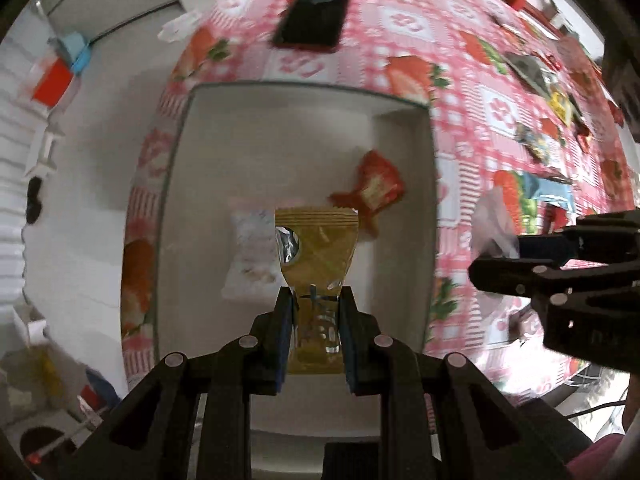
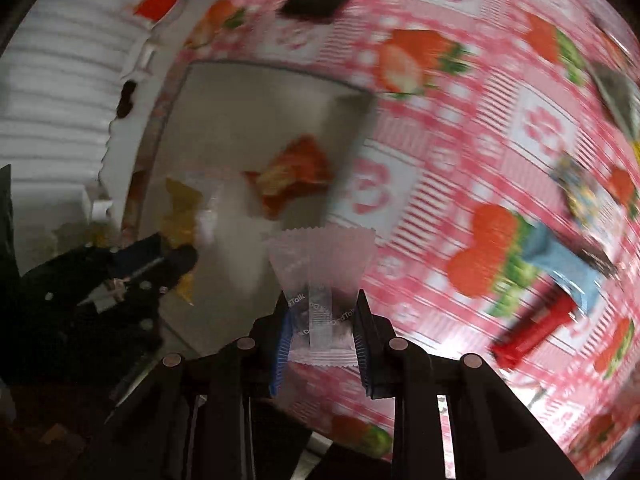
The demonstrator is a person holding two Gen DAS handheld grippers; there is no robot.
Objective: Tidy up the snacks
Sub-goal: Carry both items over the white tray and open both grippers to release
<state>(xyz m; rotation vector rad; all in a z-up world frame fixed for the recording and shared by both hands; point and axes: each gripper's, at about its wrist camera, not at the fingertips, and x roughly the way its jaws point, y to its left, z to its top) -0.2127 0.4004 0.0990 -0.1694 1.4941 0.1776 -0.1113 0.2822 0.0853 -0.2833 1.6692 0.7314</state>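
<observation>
- Golden-yellow snack packet (image 1: 316, 252) was pinched by its lower end between the left gripper (image 1: 314, 320) fingers, which were closed tight on it, hanging over the white tray (image 1: 424, 240)
- Clear-pink wrapper (image 2: 322, 276) was clamped the same way in the right gripper (image 2: 322, 328), just short of the tray's near edge, above the strawberry-print counter (image 2: 480, 140)
- Judged step: dropping snacks into the tray, where a red packet (image 1: 372, 188) and a pale packet (image 1: 252, 256) already lay
- Next move likely called for spreading the left fingers, then carrying the right one inward; loose snacks (image 2: 560, 256) waited on the counter
</observation>
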